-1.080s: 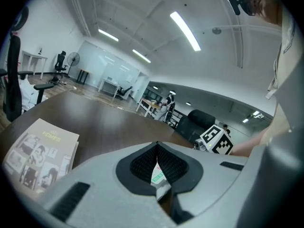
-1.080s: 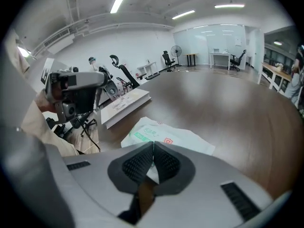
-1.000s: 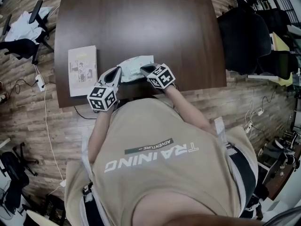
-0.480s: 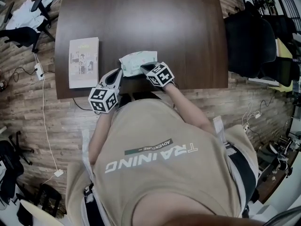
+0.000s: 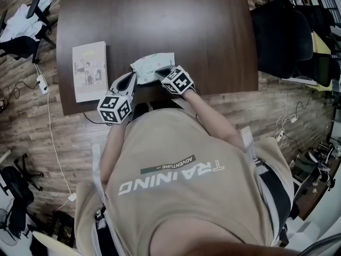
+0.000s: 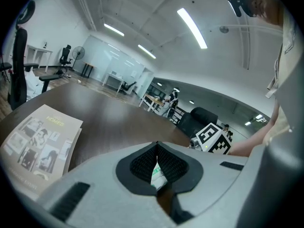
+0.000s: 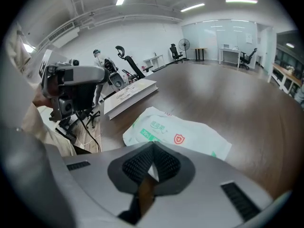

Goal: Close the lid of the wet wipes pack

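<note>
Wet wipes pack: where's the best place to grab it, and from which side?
Probably the thin flat edge at its left end. The wet wipes pack lies flat on the table, soft and wide, so only its thin ends look likely to fit between jaws. Come in low from the left, where the left gripper is right beside it.

An open-plan office: a big dark wooden table (image 5: 160,25) stands on a wood-plank floor (image 5: 32,137), with black swivel chairs (image 5: 282,36) around it and a power strip (image 5: 40,81) with cables (image 5: 53,143) on the floor. The gripper views show long strip lights (image 6: 192,27) on a white ceiling, more desks (image 7: 232,51) with chairs (image 7: 178,51), a standing fan (image 7: 185,45) and glass partitions (image 6: 118,63)
</note>
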Demonstrator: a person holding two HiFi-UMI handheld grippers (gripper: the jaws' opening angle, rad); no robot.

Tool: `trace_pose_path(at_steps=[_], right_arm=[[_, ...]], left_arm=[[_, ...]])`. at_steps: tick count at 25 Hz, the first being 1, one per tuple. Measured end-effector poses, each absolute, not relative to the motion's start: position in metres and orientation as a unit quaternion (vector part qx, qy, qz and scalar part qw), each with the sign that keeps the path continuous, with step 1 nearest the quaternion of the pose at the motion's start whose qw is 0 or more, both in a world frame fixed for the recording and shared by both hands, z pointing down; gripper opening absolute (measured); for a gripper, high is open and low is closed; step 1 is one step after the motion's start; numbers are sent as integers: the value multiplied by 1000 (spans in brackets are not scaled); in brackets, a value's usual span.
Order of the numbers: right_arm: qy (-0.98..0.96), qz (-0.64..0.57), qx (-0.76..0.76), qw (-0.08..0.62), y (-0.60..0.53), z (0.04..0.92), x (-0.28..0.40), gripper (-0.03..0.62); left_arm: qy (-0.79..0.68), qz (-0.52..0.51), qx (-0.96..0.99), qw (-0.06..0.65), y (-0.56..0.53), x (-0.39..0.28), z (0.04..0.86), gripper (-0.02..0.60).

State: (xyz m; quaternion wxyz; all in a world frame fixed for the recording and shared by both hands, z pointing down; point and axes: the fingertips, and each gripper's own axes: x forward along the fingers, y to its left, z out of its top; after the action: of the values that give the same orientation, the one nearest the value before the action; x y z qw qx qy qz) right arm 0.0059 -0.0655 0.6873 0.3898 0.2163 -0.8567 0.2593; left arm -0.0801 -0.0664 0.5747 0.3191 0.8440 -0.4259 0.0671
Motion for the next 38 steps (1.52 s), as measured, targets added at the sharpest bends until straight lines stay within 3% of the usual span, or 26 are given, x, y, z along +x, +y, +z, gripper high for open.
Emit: trace_pose_path(at_steps=[12, 26, 30, 38], right_arm=[[-876, 257, 267, 308, -90, 632, 31, 14], [-929, 123, 324, 127, -169, 454, 34, 14], [-934, 88, 333, 95, -180, 416, 35, 14], [-925, -57, 360, 105, -184, 346, 33, 14]], left_arm=[[-405, 67, 868, 279, -93, -67, 546, 5], [-410, -10, 892, 191, -151, -88, 426, 5], [-411, -71, 886, 200, -166, -103, 389, 5], [-417, -61, 904, 76, -176, -100, 311, 5]])
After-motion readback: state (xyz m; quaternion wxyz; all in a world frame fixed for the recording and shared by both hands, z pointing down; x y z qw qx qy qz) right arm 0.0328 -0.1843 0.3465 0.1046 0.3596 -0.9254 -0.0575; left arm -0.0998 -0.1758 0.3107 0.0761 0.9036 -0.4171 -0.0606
